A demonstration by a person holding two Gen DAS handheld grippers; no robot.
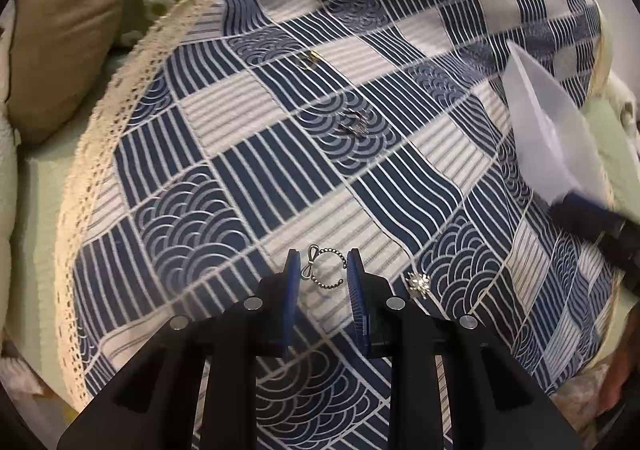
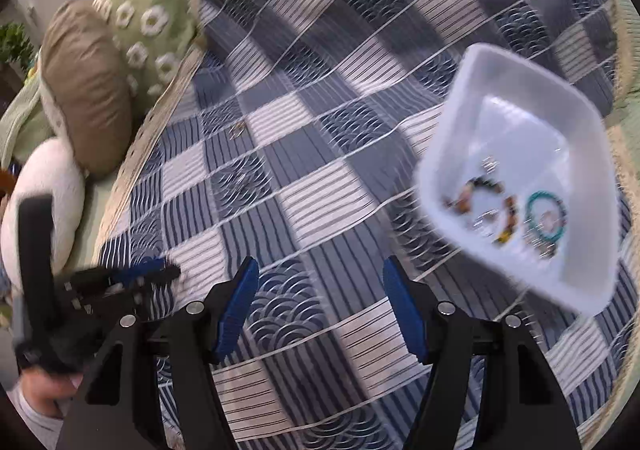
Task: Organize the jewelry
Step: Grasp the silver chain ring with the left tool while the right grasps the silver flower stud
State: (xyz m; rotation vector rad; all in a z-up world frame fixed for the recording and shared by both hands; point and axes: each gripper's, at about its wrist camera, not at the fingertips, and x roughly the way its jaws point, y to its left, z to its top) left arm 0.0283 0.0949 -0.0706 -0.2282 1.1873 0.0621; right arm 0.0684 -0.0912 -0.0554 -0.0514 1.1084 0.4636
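On a blue-and-white patchwork cloth (image 1: 248, 153) with a cream lace edge, jewelry was seen scattered. A beaded ring with a small bow (image 1: 325, 265) lay flat on the cloth between the blue pads of the left gripper (image 1: 323, 270); the jaws were nearly closed around it, with the right pad touching the band, though a firm grip could not be confirmed. Just right of that ring, a silver flower-shaped piece (image 1: 417, 283) was seen. Farther up the cloth from the ring, a small silver piece (image 1: 354, 122) and a gold one (image 1: 308, 58) rested apart. The right gripper (image 2: 320, 282) was held wide open and empty above the cloth. Near it, to the right, a white plastic tray (image 2: 472, 89) appeared blurred, containing a teal bracelet (image 2: 546, 215) and a brown beaded bracelet (image 2: 486, 195). Beyond the lace edge, a tan cushion (image 1: 68, 21) and a green daisy cushion (image 2: 154, 3) were visible.
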